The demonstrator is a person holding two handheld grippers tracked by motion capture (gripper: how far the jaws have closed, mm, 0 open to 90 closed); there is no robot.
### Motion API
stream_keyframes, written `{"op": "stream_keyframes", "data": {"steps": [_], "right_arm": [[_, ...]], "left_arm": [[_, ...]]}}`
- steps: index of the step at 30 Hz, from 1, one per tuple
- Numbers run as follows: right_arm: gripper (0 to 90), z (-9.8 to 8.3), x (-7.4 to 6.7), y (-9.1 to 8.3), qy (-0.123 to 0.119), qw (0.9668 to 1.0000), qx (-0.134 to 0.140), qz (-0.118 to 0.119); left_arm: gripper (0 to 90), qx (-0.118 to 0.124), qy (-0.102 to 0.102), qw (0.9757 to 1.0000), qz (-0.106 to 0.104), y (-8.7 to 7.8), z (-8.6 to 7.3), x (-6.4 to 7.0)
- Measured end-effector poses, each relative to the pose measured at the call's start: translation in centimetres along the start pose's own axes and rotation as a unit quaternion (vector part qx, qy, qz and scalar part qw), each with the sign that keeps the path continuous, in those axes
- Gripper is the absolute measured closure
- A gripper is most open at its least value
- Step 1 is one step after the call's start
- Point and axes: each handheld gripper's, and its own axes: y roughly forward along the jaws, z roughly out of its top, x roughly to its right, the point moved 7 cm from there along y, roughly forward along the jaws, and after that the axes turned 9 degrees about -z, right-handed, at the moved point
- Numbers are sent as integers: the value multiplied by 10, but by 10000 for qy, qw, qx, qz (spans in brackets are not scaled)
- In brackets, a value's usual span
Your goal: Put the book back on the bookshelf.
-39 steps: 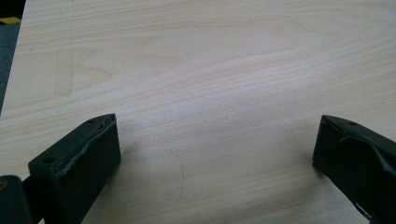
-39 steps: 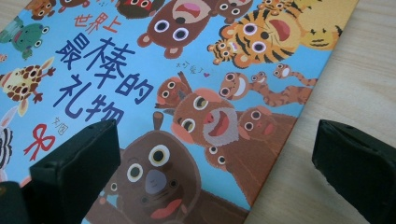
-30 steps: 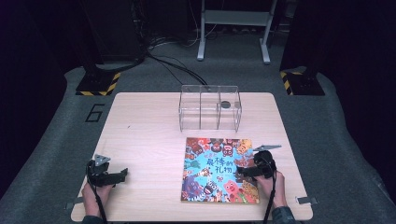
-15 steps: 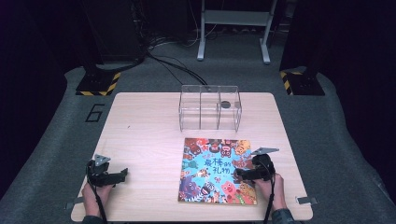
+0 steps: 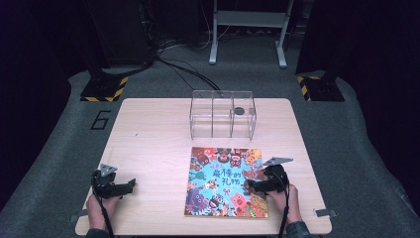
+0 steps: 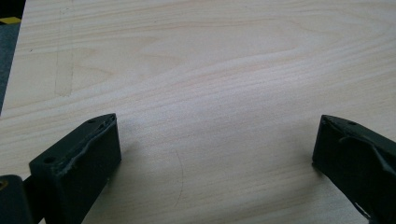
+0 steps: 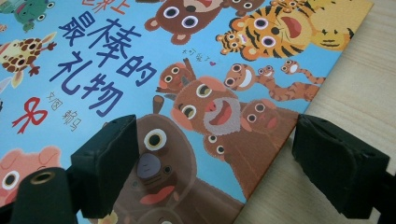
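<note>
A children's picture book point(image 5: 218, 183) with cartoon animals and a blue cover point(image 7: 116, 56) lies flat on the wooden table point(image 5: 148, 139), front and right of centre. My right gripper point(image 5: 249, 185) is open at the book's right edge. In the right gripper view point(image 7: 217, 140) one jaw hangs over the cover and the other over bare wood beside the edge. My left gripper point(image 5: 130, 184) rests near the table's front left corner, pointing right. It is open point(image 6: 215, 140), with only bare wood between the jaws.
A clear plastic box point(image 5: 223, 115) with three compartments stands at the back centre of the table; a small dark round thing point(image 5: 239, 111) shows in its right compartment. Grey floor surrounds the table, and stands and cables lie behind it.
My right gripper has crept a little to the left, onto the book's right edge. The left gripper has stayed where it was.
</note>
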Motion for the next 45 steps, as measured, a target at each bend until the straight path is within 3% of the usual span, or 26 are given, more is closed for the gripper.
{"op": "stream_keyframes", "data": {"steps": [3,5,8,9,10,19,22,25,26,29,31,35,36,38,45], "right_arm": [[142,0,0,0,-23,10000,15,22],[143,-1,0,-1,-77,10000,-35,0],[143,-1,-1,-1,-108,9999,-61,0],[144,-1,-1,0,-114,9999,19,-2],[144,-1,-1,0,-111,9999,35,9],[148,0,-5,1,-140,9998,96,120],[148,1,-8,2,-126,9994,133,283],[157,2,-8,3,-197,9993,92,296],[160,2,-9,4,-358,9991,105,224],[166,4,-9,6,-262,9993,187,173],[183,7,-8,6,-244,9996,-6,143],[181,9,-8,8,-158,9998,-102,37],[180,11,-7,9,-189,9998,-49,7],[188,10,-9,8,-26,10000,-36,-10],[194,9,-9,8,-55,10000,-30,2]], "left_arm": [[9,26,-54,10000,15,1,1,1],[8,-96,-96,9999,83,0,1,2],[5,-199,-74,9998,-21,-1,2,9],[0,-74,-108,9999,-100,-1,6,19],[0,-74,-108,9999,-100,-1,6,19],[0,-254,226,9969,-706,17,15,73],[0,-376,390,9951,-831,24,17,87],[0,-403,519,9941,-865,31,21,97],[0,-432,570,9935,-888,34,23,100],[0,-499,608,9922,-964,41,29,109],[0,-516,701,9916,-953,48,35,116],[0,-412,856,9919,-842,59,39,126],[0,-429,867,9916,-864,59,39,127],[0,-398,903,9909,-911,61,40,133],[0,-397,1075,9880,-1040,62,39,147]]}}
